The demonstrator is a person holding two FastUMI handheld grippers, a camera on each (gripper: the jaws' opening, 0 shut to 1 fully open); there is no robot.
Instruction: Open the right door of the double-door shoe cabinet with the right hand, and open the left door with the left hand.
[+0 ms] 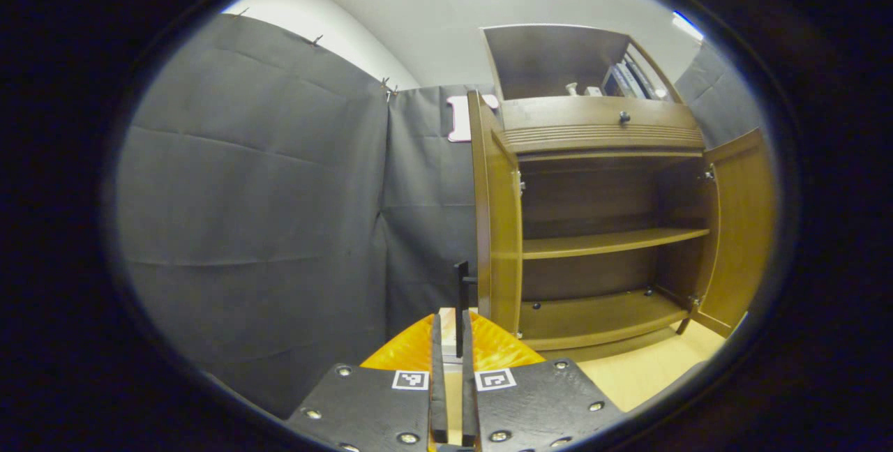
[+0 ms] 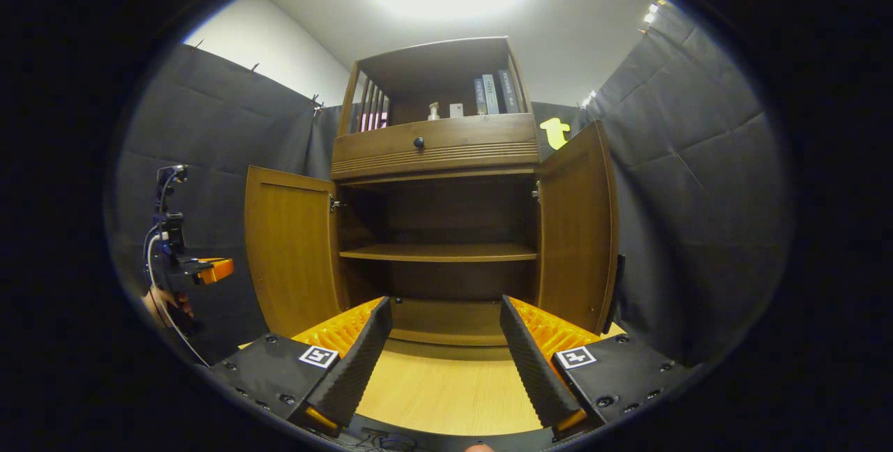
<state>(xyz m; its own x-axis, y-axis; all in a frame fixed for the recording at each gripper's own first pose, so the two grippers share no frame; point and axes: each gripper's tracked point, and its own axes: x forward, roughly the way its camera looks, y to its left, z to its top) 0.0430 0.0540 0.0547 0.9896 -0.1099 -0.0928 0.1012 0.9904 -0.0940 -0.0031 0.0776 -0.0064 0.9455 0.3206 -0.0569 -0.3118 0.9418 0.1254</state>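
The brown shoe cabinet (image 2: 436, 148) stands with both doors swung out. In the right gripper view its left door (image 2: 289, 257) and right door (image 2: 575, 229) flank bare shelves (image 2: 439, 252). My right gripper (image 2: 444, 305) is open, well back from the cabinet, with nothing between its fingers. In the left gripper view the left door (image 1: 497, 229) shows edge-on, and my left gripper (image 1: 453, 323) is shut on its thin dark handle (image 1: 460, 284). The right door (image 1: 743, 229) shows at the far right. The left gripper (image 2: 202, 269) and the hand holding it (image 2: 164, 302) sit just outside the left door.
A drawer with a round knob (image 2: 418, 142) sits above the doors, and an open top shelf holds books (image 2: 492, 95) and a small bottle (image 2: 434, 111). Dark cloth walls (image 1: 265, 194) close in both sides. Light wooden floor (image 2: 446, 389) lies before the cabinet.
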